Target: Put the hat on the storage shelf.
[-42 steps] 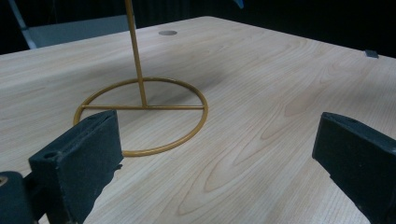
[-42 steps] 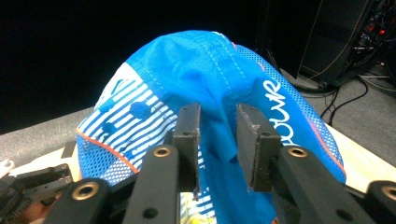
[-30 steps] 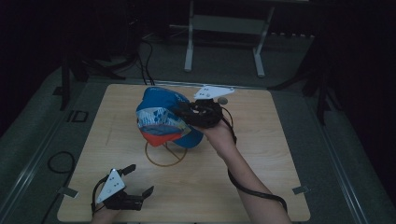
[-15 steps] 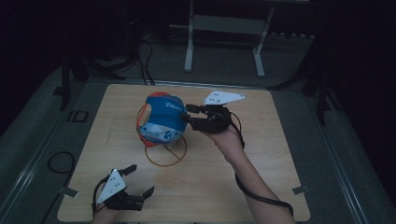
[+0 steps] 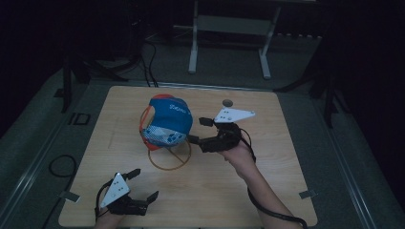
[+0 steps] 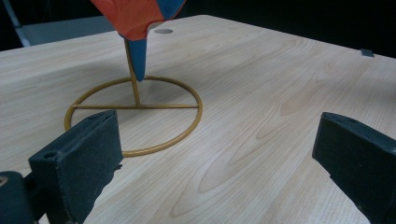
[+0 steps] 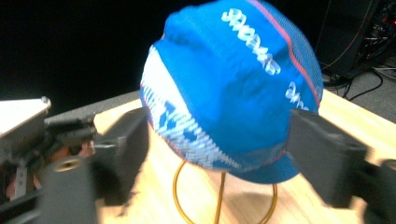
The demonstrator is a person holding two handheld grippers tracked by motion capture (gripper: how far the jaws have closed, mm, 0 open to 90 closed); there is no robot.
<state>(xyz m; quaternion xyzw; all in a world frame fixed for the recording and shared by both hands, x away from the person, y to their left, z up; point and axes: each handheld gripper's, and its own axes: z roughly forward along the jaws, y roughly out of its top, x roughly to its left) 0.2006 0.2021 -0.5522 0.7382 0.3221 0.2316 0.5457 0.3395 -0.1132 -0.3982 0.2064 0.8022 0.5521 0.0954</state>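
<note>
Step in hand: the right gripper (image 5: 197,130) is letting go of the blue cap (image 5: 167,125), which is sitting on the gold wire stand (image 5: 169,157); placing the cap looks finished.
Right gripper: its 2 jaws have just been opening and are now standing wide on either side of the cap, pads clear of the fabric, nothing clamped.
Left gripper: (image 5: 143,183) is resting near the front edge of the wooden table (image 5: 286,157), jaws spread apart and holding nothing, pointing toward the stand's ring base.
Cap position: it is hanging on top of the stand near the middle of the table, orange lining facing left in the high view, and tilting slightly.
Next move: probably drawing the right gripper straight back without brushing the cap, since the light stand could tip.
Hard to see: the stand's top is hidden under the cap, so how securely it is seated is unclear; the right gripper view is blurring; the left gripper view is cutting off the cap's crown.
</note>
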